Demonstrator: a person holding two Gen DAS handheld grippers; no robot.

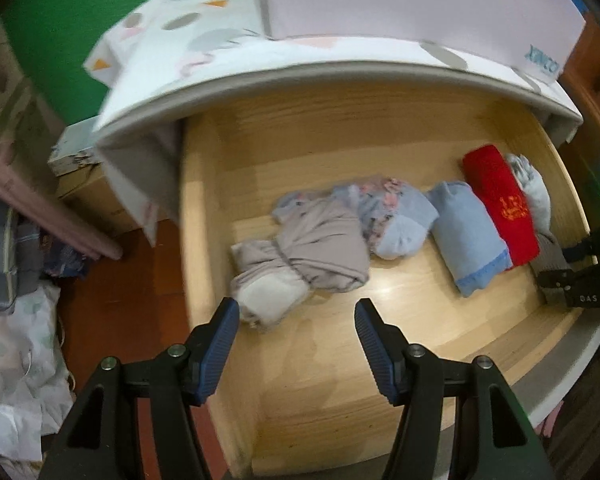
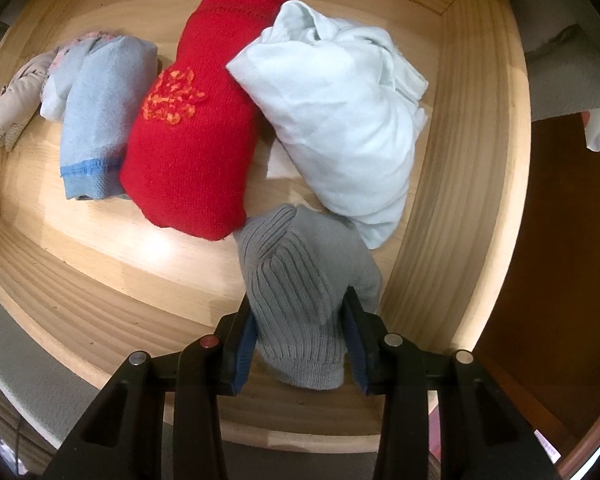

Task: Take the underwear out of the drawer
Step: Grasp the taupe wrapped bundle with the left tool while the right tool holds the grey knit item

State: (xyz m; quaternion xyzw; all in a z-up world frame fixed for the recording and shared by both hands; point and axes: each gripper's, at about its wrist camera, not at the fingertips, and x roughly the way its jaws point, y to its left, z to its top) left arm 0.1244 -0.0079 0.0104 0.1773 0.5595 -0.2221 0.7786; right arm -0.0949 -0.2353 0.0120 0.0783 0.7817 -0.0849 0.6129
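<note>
An open wooden drawer (image 1: 340,392) holds several rolled garments. In the left wrist view a beige-grey bundle (image 1: 300,256) lies ahead of my open, empty left gripper (image 1: 296,312), with a floral blue roll (image 1: 392,212), a light blue roll (image 1: 468,236) and a red roll (image 1: 500,208) to its right. In the right wrist view my right gripper (image 2: 300,312) is shut on a grey ribbed roll (image 2: 304,304) at the drawer's front right corner. The red roll (image 2: 196,120), a pale blue bundle (image 2: 340,120) and the light blue roll (image 2: 96,120) lie beyond it.
A bed with a patterned sheet (image 1: 228,52) overhangs the drawer's back. A cardboard box (image 1: 88,184) and piled fabric (image 1: 16,360) sit on the red-brown floor at left. The drawer's right wall (image 2: 460,184) is close to the right gripper.
</note>
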